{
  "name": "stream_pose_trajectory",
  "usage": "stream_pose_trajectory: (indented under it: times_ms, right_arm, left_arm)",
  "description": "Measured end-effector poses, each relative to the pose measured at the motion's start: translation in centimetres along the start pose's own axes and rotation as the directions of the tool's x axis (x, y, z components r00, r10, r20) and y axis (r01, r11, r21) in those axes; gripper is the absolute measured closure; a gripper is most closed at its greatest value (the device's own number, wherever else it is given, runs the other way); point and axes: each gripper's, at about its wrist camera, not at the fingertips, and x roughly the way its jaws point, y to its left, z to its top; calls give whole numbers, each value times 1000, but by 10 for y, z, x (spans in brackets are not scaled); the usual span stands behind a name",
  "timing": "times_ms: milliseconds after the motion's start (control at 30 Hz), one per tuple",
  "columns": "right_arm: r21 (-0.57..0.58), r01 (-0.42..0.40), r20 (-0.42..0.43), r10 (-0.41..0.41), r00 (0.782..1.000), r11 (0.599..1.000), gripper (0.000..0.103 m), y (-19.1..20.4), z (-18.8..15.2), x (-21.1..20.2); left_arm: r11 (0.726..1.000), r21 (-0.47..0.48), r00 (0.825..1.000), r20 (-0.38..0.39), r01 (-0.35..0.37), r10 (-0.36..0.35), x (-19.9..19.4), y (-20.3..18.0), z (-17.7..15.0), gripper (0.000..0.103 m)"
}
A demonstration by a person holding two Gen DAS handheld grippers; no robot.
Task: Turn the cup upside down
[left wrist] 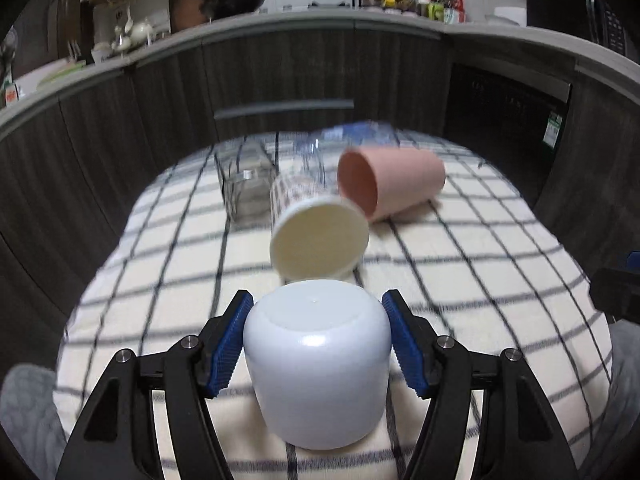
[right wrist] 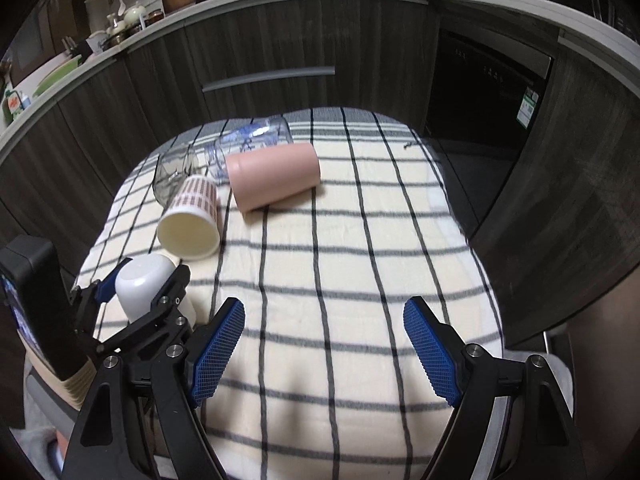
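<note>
A white cup (left wrist: pixel 318 364) stands upside down on the checked cloth (left wrist: pixel 460 280), its base up, between the blue pads of my left gripper (left wrist: pixel 318 308). The pads sit at its sides; on the right a small gap shows. The cup also shows in the right wrist view (right wrist: pixel 142 284) with the left gripper (right wrist: pixel 144 276) around it. My right gripper (right wrist: pixel 324 312) is open and empty above the cloth (right wrist: pixel 340 248), to the right of the cup.
A patterned paper cup (left wrist: pixel 316 232) lies on its side just beyond the white cup. A pink cup (left wrist: pixel 390 184), a clear bottle (right wrist: pixel 252 138) and a clear glass (left wrist: pixel 248 184) lie farther back. Dark cabinets (left wrist: pixel 280 72) surround the table.
</note>
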Motion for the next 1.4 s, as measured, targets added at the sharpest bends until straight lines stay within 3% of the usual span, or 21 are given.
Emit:
stream_pose_trajectory:
  times_ms: [233, 367, 500, 800, 1400]
  right_arm:
    - [-16, 20, 2, -19, 1000, 1000, 21, 2, -5, -7]
    - [-24, 20, 3, -19, 1000, 1000, 21, 4, -5, -11]
    - [-25, 25, 11, -24, 1000, 999, 21, 5, -6, -17]
    - [-35, 32, 50, -30, 998, 999, 21, 10, -4, -36]
    - [-87, 4, 140, 8, 990, 996, 21, 58, -15, -81]
  left_arm:
    - [1000, 29, 1000, -14, 4, -3, -8, -5, -16, 37]
    - [999, 36, 1000, 18, -2, 1, -19, -7, -11, 21]
    - [998, 55, 999, 39, 0, -3, -31, -9, -7, 21]
    - [1000, -6, 1000, 16, 2, -2, -61, 5, 4, 21]
    - [992, -116, 999, -18, -53, 51, -134, 57, 10, 21]
